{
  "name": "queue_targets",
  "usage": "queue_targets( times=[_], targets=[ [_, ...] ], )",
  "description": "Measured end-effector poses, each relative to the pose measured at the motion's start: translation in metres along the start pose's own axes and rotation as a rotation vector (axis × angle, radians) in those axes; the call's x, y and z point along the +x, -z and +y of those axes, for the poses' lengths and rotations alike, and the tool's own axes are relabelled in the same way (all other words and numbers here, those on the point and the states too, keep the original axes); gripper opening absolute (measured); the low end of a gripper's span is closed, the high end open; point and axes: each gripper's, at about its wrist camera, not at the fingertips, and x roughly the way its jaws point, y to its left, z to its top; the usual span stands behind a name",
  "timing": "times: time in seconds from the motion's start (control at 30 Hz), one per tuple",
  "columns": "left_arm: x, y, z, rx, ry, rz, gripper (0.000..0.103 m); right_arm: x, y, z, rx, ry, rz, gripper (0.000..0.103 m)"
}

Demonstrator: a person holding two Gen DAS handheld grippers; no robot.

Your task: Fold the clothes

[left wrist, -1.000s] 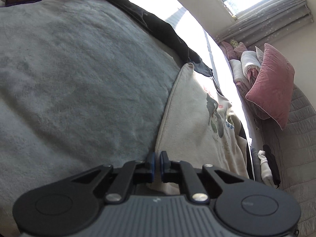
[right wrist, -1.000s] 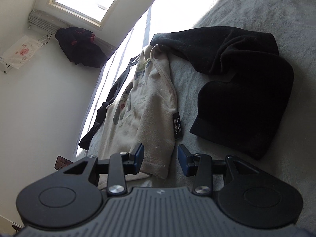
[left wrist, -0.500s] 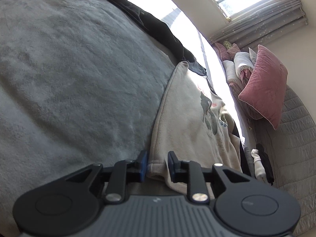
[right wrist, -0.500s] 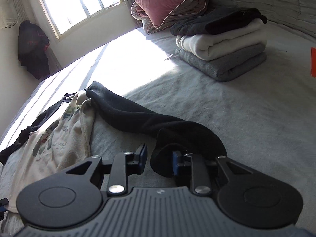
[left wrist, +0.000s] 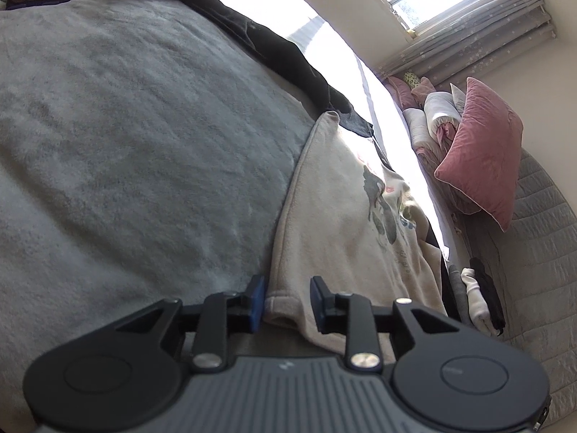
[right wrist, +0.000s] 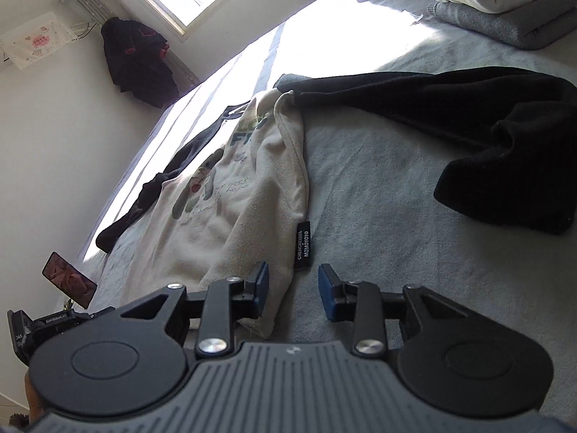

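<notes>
A cream printed sweatshirt (left wrist: 342, 223) lies flat on the grey blanket (left wrist: 126, 144), over a black garment (left wrist: 274, 50). My left gripper (left wrist: 287, 301) sits at its near hem. A corner of the hem lies between the jaws, which are opening, and the pads do not press on it. In the right wrist view the same sweatshirt (right wrist: 245, 195) runs away from my right gripper (right wrist: 294, 290). Those jaws are opening too, with the hem corner beside the left pad (right wrist: 263, 285) and mostly blanket in the gap. A second black garment (right wrist: 468, 133) lies crumpled to the right.
A stack of folded clothes (right wrist: 505, 7) rests at the far right of the bed. A pink pillow (left wrist: 479, 151) and bedding lean by the window. A phone (right wrist: 68, 279) stands at the bed's left edge. A dark jacket (right wrist: 137, 61) hangs on the wall.
My left jaws went from shut to apart around the cream hem. The right gripper swung over to the black garment, then came back to the cream sweatshirt's hem.
</notes>
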Motion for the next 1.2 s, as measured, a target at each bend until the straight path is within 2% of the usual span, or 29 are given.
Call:
queue_targets(
  times=[0.2, 0.4, 0.47, 0.5, 0.6, 0.8, 0.9, 0.97, 1.1, 1.2],
  targets=[
    [0.003, 0.002, -0.005, 0.061, -0.026, 0.003, 0.028, 0.021, 0.008, 0.027, -0.063, 0.017, 0.024, 0.037],
    [0.007, 0.004, -0.01, 0.103, -0.041, -0.003, 0.027, 0.034, 0.012, 0.042, -0.115, 0.054, 0.012, 0.037],
    [0.006, 0.006, -0.013, 0.128, -0.057, -0.007, 0.025, 0.035, 0.012, 0.044, -0.119, 0.05, 0.02, 0.027],
    [0.006, 0.006, -0.014, 0.137, -0.071, -0.007, 0.011, 0.036, 0.012, 0.046, -0.12, 0.047, 0.024, 0.013],
    [-0.002, 0.005, -0.019, 0.142, -0.102, -0.005, 0.008, 0.026, 0.009, 0.05, -0.139, 0.065, 0.018, 0.009],
    [-0.037, -0.004, -0.032, 0.109, -0.075, 0.002, 0.007, -0.027, -0.023, 0.049, -0.193, 0.157, -0.038, 0.008],
    [-0.045, 0.005, -0.038, 0.154, -0.118, 0.028, 0.007, -0.043, -0.036, 0.044, -0.177, 0.188, -0.018, 0.007],
    [-0.044, 0.011, -0.038, 0.184, -0.127, 0.043, 0.007, -0.044, -0.034, 0.045, -0.19, 0.206, 0.004, 0.007],
    [-0.03, 0.016, -0.019, 0.139, -0.137, 0.083, 0.009, -0.033, -0.022, 0.045, -0.207, 0.227, 0.058, 0.007],
    [-0.035, 0.016, -0.01, 0.094, -0.114, 0.063, 0.013, -0.028, -0.013, 0.038, -0.177, 0.243, 0.064, 0.015]
  ],
)
